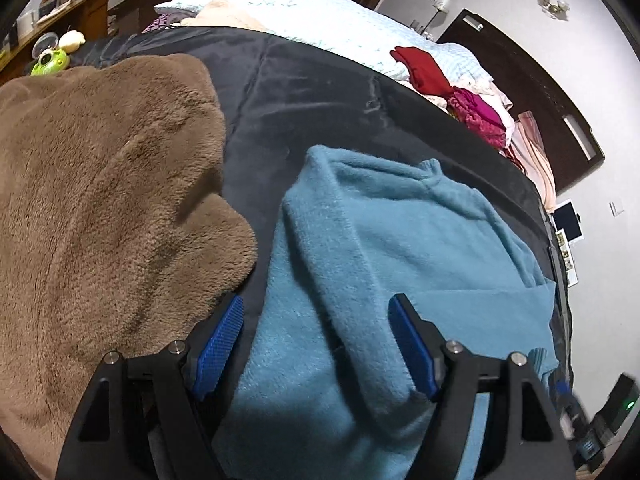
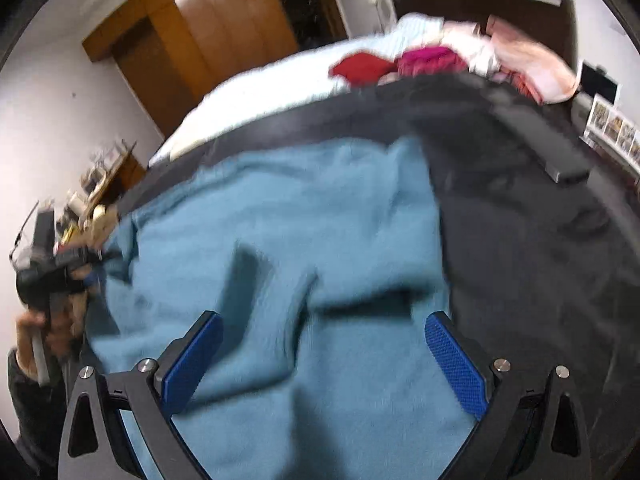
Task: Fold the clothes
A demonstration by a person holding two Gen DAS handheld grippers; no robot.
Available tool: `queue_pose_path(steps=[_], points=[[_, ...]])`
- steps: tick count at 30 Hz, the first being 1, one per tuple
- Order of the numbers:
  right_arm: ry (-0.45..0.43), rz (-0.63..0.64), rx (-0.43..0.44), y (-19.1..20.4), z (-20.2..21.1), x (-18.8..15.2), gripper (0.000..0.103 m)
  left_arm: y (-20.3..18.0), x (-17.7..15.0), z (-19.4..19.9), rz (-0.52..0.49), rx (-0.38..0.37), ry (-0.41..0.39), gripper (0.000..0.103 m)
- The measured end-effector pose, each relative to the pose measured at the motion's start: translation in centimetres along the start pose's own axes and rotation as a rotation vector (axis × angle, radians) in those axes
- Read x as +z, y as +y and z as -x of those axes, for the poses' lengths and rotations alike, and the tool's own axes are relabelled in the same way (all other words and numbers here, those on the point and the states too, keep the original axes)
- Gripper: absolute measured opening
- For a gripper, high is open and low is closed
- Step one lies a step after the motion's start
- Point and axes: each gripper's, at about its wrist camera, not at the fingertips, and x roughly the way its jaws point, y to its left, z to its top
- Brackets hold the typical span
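Observation:
A teal fleece sweater (image 1: 400, 240) lies on the dark blanket (image 1: 320, 92), with one sleeve folded over its body. My left gripper (image 1: 316, 302) hovers open above the sweater's near left part. The folded sleeve runs between the blue pads (image 1: 220, 344), which do not press on it. In the blurred right wrist view, the sweater (image 2: 280, 220) fills the middle. My right gripper (image 2: 323, 318) stands wide open over it with nothing pinched. At that view's left edge a hand holds the left gripper (image 2: 56, 268) by the sweater's border.
A brown plush garment (image 1: 100, 200) is heaped just left of the sweater. Red (image 1: 424, 68), magenta (image 1: 480, 116) and pink clothes are piled at the bed's far side on a pale quilt (image 1: 300, 12). A dark headboard (image 1: 532, 80), wooden wardrobe (image 2: 208, 32) and cluttered desk (image 1: 60, 4) surround the bed.

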Motion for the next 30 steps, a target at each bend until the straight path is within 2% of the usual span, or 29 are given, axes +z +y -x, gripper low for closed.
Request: queue_pose_path(steps=[2,5,8,12,14,18,23,26,30], points=[[-0.025,0.036,0.008,2.0,-0.1,0.9,0.103,-0.5,-0.1,0.0,-0.010,0.003,0.000,0.078],[0.013,0.150,-0.033,6.1,-2.2,0.7,0.103,-1.4,-0.3,0.1,-0.039,0.025,-0.008,0.078],[0.076,0.267,-0.136,9.2,-5.3,-0.7,0.103,-1.7,-0.3,0.1,-0.060,0.040,-0.010,0.078],[0.107,0.289,-0.256,7.9,-6.4,-2.2,0.103,-1.4,-0.3,1.3,-0.109,0.082,-0.056,0.078],[0.109,0.249,-0.274,5.6,-5.2,-3.0,0.103,-1.1,-0.2,2.0,-0.129,0.111,-0.080,0.078],[0.132,0.152,-0.251,1.5,-2.1,-4.8,0.103,-0.5,-0.2,2.4,-0.135,0.105,-0.083,0.078],[0.177,0.121,-0.184,0.1,0.1,-7.9,0.103,-0.6,-1.1,2.2,-0.138,0.097,-0.068,0.078],[0.160,0.121,-0.121,-0.3,1.3,-8.6,0.103,-0.8,-1.5,2.4,-0.140,0.097,-0.064,0.078],[0.112,0.042,-0.019,-2.0,2.8,-7.8,0.103,-1.0,-1.7,2.9,-0.135,0.068,-0.053,0.079]])
